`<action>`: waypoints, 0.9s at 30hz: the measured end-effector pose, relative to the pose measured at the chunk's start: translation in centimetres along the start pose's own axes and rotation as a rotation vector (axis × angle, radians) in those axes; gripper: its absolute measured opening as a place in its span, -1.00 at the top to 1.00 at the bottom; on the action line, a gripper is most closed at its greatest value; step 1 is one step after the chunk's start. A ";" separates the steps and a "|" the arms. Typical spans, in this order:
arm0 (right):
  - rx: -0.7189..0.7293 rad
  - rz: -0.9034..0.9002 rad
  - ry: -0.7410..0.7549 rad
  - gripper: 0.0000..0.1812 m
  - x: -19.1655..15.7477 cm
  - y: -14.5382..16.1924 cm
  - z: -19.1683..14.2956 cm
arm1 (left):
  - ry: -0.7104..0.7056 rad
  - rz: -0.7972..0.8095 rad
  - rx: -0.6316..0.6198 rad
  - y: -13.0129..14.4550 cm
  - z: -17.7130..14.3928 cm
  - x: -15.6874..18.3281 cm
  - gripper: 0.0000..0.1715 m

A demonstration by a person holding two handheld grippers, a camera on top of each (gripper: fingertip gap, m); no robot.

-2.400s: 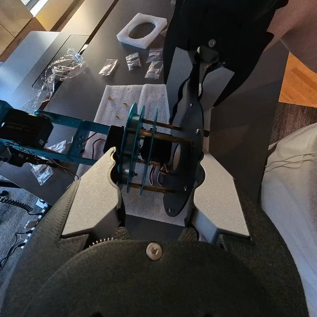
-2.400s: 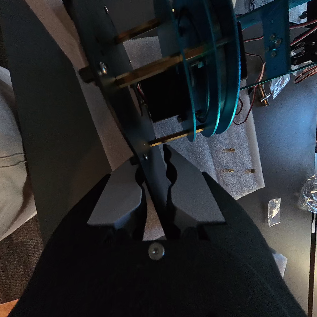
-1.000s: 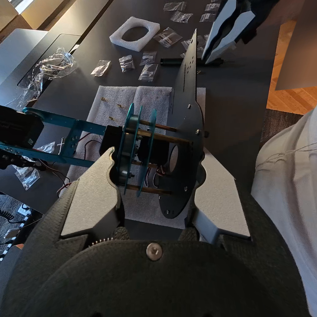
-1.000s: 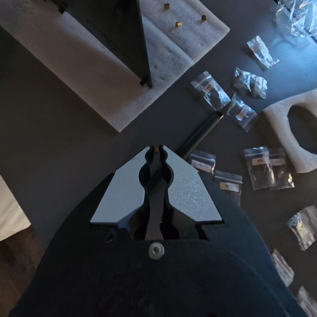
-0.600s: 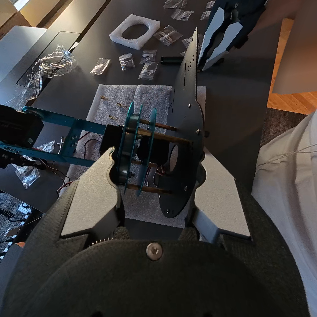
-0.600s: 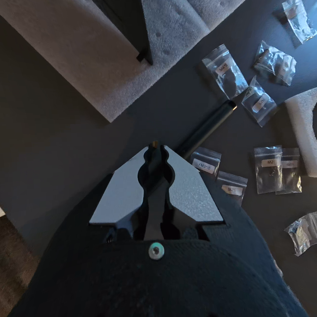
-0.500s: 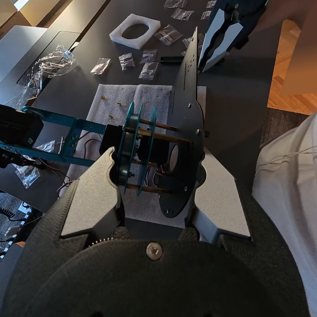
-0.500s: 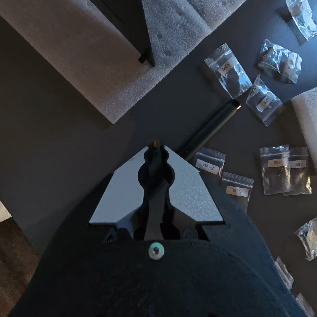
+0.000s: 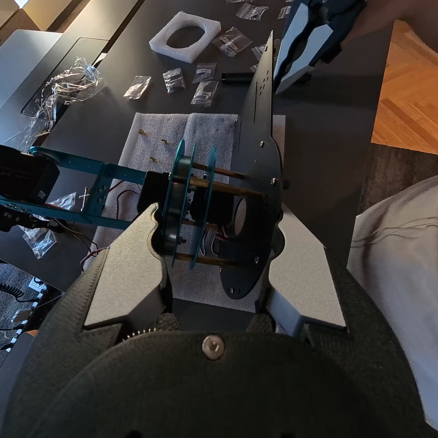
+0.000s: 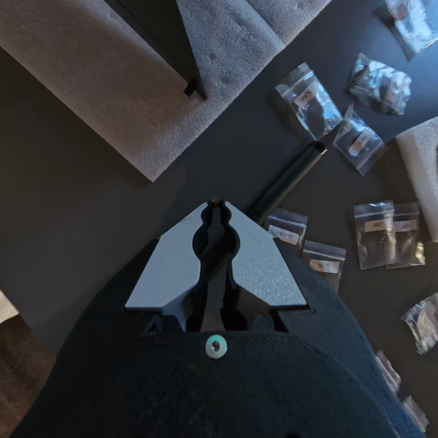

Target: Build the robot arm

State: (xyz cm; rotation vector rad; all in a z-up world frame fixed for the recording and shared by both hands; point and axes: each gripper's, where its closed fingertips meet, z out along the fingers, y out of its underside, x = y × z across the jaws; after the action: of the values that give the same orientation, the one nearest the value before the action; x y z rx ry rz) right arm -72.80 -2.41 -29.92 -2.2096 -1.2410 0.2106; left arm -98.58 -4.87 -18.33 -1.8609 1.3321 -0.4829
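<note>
My left gripper [image 9: 216,215] is shut on a small robot-arm base: teal discs [image 9: 182,201] joined by brass posts to a black plate [image 9: 258,189], held on edge over a white foam sheet [image 9: 166,132]. The teal arm [image 9: 94,189] sticks out to the left. My right gripper [image 10: 214,205] is shut on a small brass piece [image 10: 215,200] at its tips, low over the dark table. It also shows in the left wrist view [image 9: 282,85], beyond the plate's far end. A black screwdriver [image 10: 289,175] lies under it.
Several small clear bags [image 10: 308,99] lie right of the screwdriver, also seen in the left wrist view [image 9: 203,92]. A white foam ring [image 9: 187,38], crumpled wrap [image 9: 71,80] and a laptop [image 9: 23,59] are farther off. Brass standoffs [image 9: 154,159] sit on the foam. A person's white garment [image 9: 403,260] is at right. To the black screwdriver [image 10: 289,175]: right tips about 6 cm, left tips about 30 cm. My left wrist view [image 9: 241,77] looks at it from another angle.
The right gripper let go of the black plate, moved off past the foam sheet and now hovers by the screwdriver with a brass piece in its tips. The left gripper has kept its hold.
</note>
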 end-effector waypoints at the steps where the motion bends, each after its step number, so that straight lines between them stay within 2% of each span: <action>1: 0.009 -0.014 0.046 0.95 0.2 -0.4 -0.3 | 0.000 0.001 -0.003 0.0 0.0 0.0 -0.07; 6: -0.031 -0.038 0.339 0.95 2.0 -1.7 -2.7 | 0.001 0.005 -0.016 0.1 0.0 0.0 -0.07; 10: -0.050 -0.017 0.435 0.95 2.5 -2.0 -3.8 | 0.004 0.008 -0.028 0.1 0.0 0.0 -0.07; 16: -0.060 0.002 0.418 0.95 1.6 -1.9 -4.0 | 0.002 0.006 -0.029 0.1 0.0 0.0 -0.07; 20: -0.031 0.023 0.400 0.95 -0.1 -3.0 -4.1 | 0.003 0.008 -0.030 0.1 0.0 0.0 -0.07; 27: 0.216 0.154 0.249 0.96 -7.5 -9.6 -4.8 | 0.004 0.007 -0.030 0.1 0.0 0.0 -0.08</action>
State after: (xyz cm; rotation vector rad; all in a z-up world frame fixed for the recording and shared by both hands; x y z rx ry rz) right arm -82.00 -6.80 -21.71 -2.0712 -0.8729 0.1184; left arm -98.65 -4.87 -18.45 -1.8796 1.3555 -0.4658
